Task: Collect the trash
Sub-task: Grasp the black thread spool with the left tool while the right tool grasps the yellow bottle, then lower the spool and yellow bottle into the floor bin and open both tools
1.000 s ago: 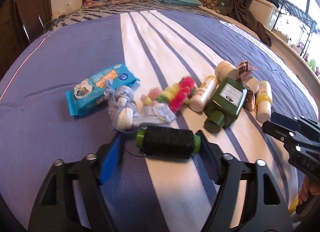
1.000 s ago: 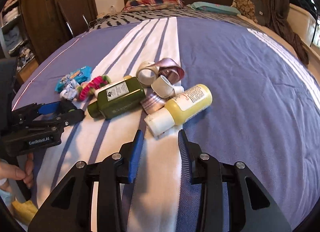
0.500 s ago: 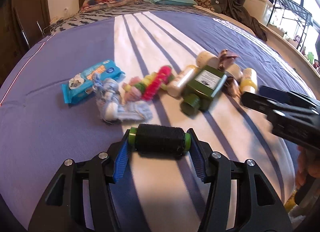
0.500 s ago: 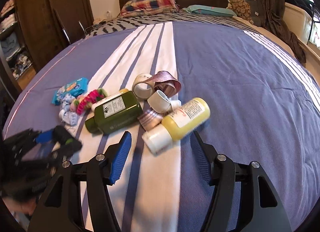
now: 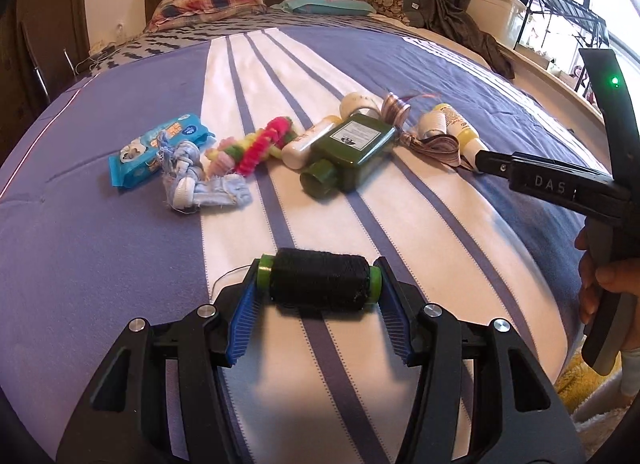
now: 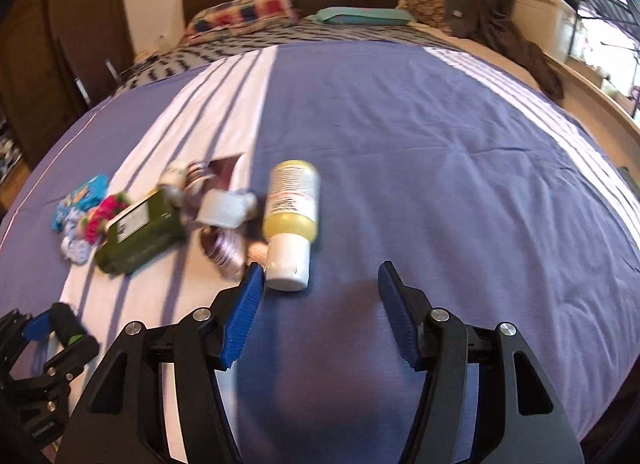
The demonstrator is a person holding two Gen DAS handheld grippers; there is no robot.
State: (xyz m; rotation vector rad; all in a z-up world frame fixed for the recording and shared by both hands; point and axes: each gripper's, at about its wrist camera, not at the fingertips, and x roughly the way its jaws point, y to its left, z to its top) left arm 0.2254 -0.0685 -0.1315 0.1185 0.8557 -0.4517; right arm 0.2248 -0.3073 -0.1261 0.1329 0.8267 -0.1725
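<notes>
My left gripper (image 5: 318, 284) is shut on a black thread spool with green ends (image 5: 319, 279) and holds it above the striped bed cover. My right gripper (image 6: 322, 292) is open and empty, low over the cover. A yellow bottle with a white cap (image 6: 293, 216) lies just past its left finger. Further out lie a green bottle (image 5: 352, 148), a ribbon roll (image 5: 430, 140), a pink-and-yellow scrunchie (image 5: 260, 142), a blue knotted cloth (image 5: 200, 184) and a blue wipes pack (image 5: 158, 148). The right gripper also shows at the right of the left wrist view (image 5: 484, 158).
The items lie in a row across the bed (image 5: 100, 248). Pillows (image 5: 208, 0) and the headboard are at the far end. A shelf with a white bin (image 5: 500, 20) runs along the right side. A yellow rug (image 5: 580, 384) lies below the bed's near right edge.
My left gripper has drawn back toward the near edge with the spool. My right gripper has opened wider and swung right, so the yellow bottle now lies by its left finger.
</notes>
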